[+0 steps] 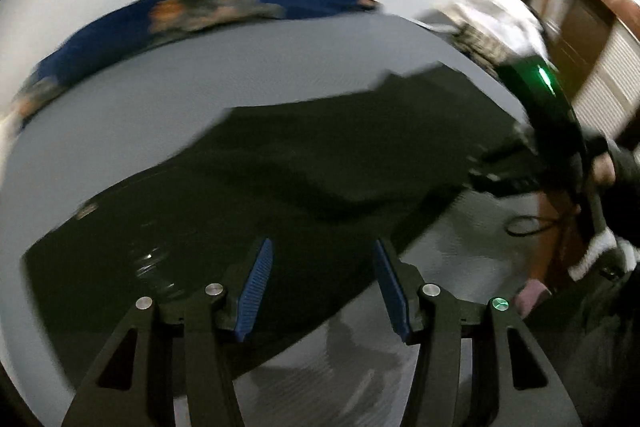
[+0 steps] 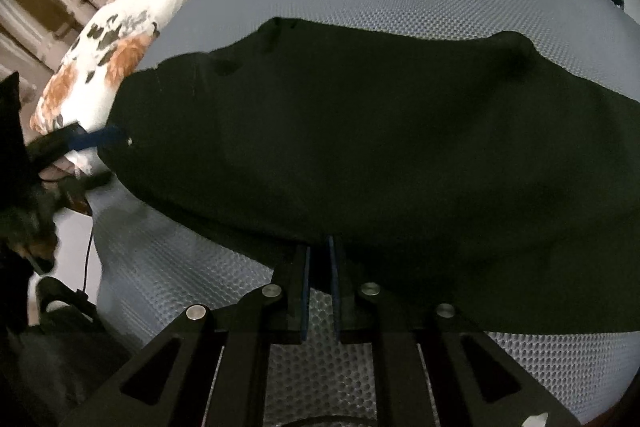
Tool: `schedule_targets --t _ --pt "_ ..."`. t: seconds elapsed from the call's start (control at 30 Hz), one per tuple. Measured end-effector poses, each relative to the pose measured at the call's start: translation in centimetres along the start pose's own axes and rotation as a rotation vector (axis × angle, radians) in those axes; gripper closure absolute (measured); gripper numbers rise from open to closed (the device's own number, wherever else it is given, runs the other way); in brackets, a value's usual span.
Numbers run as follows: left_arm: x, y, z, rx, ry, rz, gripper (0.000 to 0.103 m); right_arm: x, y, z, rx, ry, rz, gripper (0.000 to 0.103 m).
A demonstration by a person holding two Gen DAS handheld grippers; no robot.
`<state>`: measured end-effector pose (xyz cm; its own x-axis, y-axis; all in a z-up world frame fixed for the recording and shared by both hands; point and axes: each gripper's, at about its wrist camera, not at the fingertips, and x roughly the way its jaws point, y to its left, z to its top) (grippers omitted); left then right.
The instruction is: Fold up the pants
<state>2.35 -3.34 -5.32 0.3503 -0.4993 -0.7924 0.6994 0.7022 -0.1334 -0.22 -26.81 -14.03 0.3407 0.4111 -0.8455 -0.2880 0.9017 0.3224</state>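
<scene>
While the left claw [image 1: 322, 283] gapes empty, the right claw [image 2: 319, 259] pinches the pants [image 2: 360, 155] — lying crosswise — by their near edge.

Black pants [image 2: 360, 155] lie spread across the grey textured mattress [image 2: 400, 7], one edge doubled over.
</scene>
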Motion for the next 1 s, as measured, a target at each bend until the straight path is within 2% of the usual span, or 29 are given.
schedule_targets --t 0.13,0.3,0.37,0.43,0.5,0.57,0.7,0.83,0.9,1.0 --pt "3.1 -2.9 0.9 0.083 0.034 -0.062 0.049 -0.4 -0.1 0.5 0.004 -0.009 0.012 0.094" --pt "6.9 -4.7 2.4 0.088 0.081 -0.103 0.049 -0.6 0.0 0.9 -0.001 -0.021 0.024 0.094" --pt "8.0 -5.0 2.7 0.087 0.085 -0.091 0.05 -0.7 0.0 0.9 -0.004 -0.022 0.028 0.094" --pt "8.3 -5.1 2.9 0.087 0.087 -0.086 0.06 -0.6 0.0 0.8 -0.01 -0.024 0.032 0.094" --pt "8.8 -5.1 3.2 0.08 0.086 -0.081 0.08 -0.5 0.0 0.8 -0.012 -0.02 0.034 0.094" --pt "9.2 -5.3 3.4 0.067 0.079 -0.073 0.093 -0.4 -0.1 0.7 -0.018 -0.019 0.039 0.091" --pt "9.4 -4.8 3.6 0.018 0.077 -0.081 0.097 -1.4 -1.4 0.5 0.027 -0.037 0.069 0.08" --pt "9.2 -4.7 3.4 0.007 0.072 -0.085 0.097 -4.4 -6.0 0.1 0.139 -0.123 0.045 0.078" --pt "9.1 -4.5 3.3 -0.009 0.066 -0.094 0.097 -5.9 -9.7 -0.2 0.252 -0.172 0.014 0.078" --pt "9.0 -4.1 3.2 -0.036 0.061 -0.106 0.097 -7.9 -16.3 -1.2 0.458 -0.25 -0.089 0.074"
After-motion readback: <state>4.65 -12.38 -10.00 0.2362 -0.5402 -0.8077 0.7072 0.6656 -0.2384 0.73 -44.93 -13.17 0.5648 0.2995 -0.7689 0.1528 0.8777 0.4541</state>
